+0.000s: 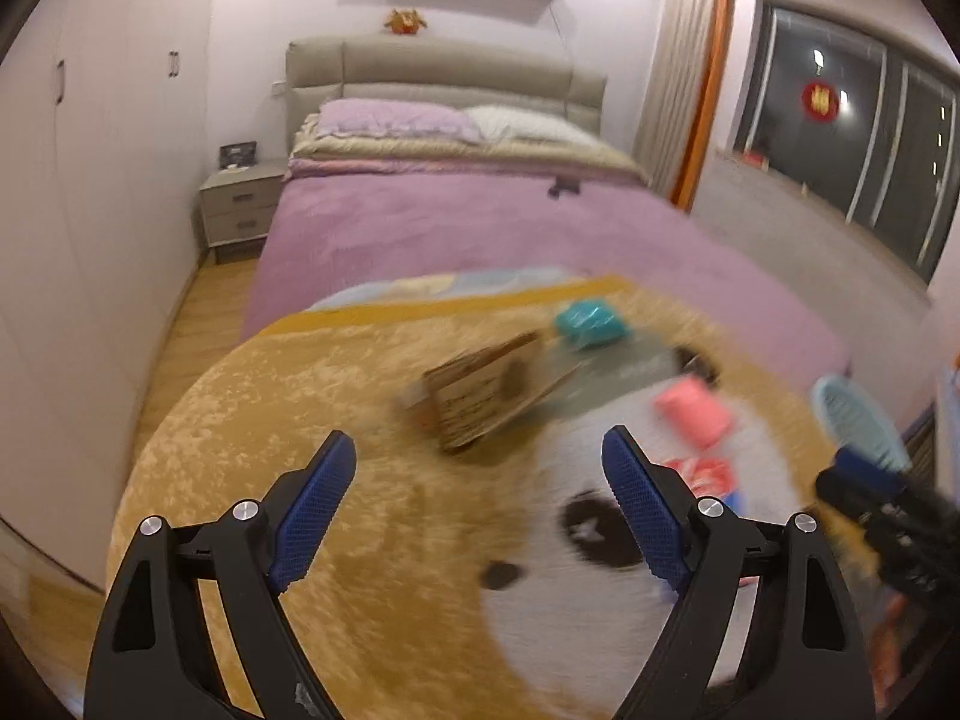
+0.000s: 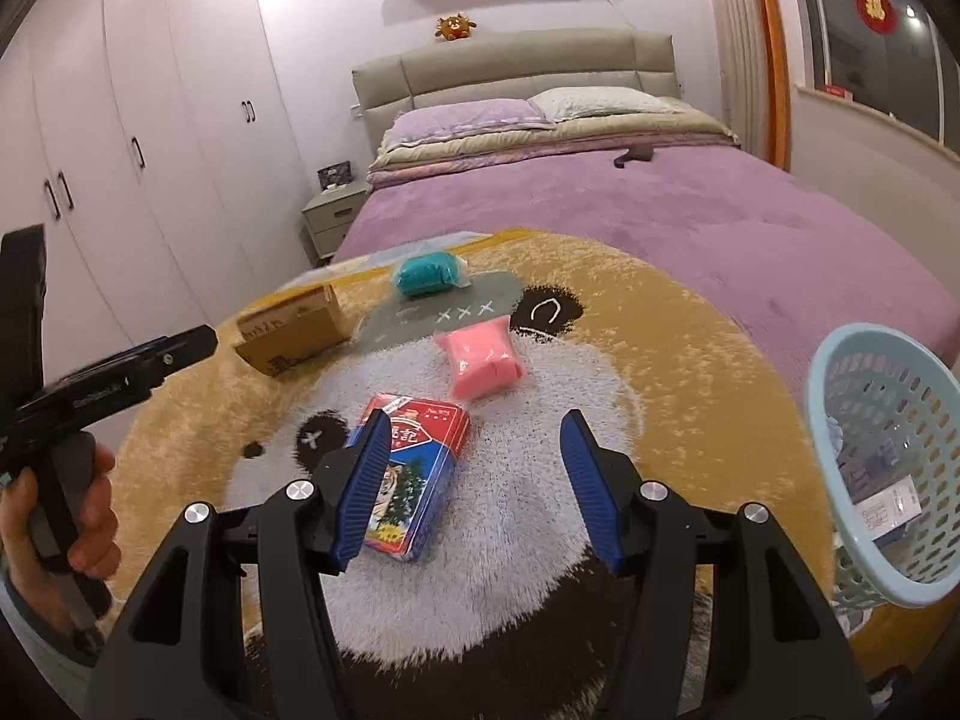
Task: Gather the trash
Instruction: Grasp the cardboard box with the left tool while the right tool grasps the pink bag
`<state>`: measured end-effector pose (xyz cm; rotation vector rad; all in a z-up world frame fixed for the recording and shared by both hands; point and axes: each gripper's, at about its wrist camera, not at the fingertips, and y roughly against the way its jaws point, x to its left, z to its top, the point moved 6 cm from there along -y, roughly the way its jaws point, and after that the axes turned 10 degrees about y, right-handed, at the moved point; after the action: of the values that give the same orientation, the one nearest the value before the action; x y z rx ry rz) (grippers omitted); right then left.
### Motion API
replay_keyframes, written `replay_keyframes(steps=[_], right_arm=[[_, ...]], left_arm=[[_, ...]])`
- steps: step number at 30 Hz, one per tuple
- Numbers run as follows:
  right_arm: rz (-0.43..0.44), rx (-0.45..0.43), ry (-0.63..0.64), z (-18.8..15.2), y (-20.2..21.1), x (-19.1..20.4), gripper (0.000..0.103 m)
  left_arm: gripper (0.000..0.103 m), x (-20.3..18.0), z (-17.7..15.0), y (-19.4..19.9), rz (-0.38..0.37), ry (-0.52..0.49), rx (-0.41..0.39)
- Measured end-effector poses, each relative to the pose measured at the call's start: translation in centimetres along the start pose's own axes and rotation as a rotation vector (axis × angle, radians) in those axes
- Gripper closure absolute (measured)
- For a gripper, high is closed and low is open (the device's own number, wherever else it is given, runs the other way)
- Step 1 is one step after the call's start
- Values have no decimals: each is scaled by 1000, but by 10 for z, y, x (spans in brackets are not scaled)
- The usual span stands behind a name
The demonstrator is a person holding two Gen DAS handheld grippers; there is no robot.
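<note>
Four light pieces of trash lie ahead of both grippers' parted, empty fingers (image 2: 360, 474): the stiff printed carton (image 2: 414, 468), just past the right gripper (image 2: 474, 480), should pinch firmly across its narrow sides.

A teal packet (image 2: 427, 273), a pink packet (image 2: 482, 363), a red-and-blue tiger-print box (image 2: 414, 474) and a brown carton (image 2: 292, 330) lie on a tan-and-white panda-face rug (image 2: 690, 372); the basket (image 2: 882, 456) is pale blue.

Purple bed (image 2: 690, 222) with beige headboard (image 2: 516, 66), two pillows (image 2: 474, 114). Orange plush toy (image 2: 455, 27) atop headboard. Grey nightstand (image 2: 330, 219) left of bed. White wardrobe (image 2: 150, 138) along left wall. Dark window (image 1: 852, 126) right, orange-edged curtain (image 1: 690, 72) beside.
</note>
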<state>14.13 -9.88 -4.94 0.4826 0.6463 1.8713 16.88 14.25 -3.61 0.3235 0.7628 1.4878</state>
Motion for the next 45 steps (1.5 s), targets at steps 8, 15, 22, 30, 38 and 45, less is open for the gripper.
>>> replay_keyframes(steps=[8,15,22,30,38,45], right_arm=[[4,83,29,13,-24,-4,48],[15,148,76,39,-64,-10,47],[23,177,80,45,-98,-9,47],[20,195,70,38,-117,-11,47],[15,197,101,41,-123,-4,66],[25,138,34,41,-100,-18,67]], left_arm=[[21,4,3,-58,-21,-110,102],[29,-1,7,-75,-82,-86,111],[68,-6,3,-75,-105,-85,99],[85,-11,2,-72,-140,-96,86],[92,-16,1,-72,-147,-117,81],[100,-20,2,-62,-190,-55,84]])
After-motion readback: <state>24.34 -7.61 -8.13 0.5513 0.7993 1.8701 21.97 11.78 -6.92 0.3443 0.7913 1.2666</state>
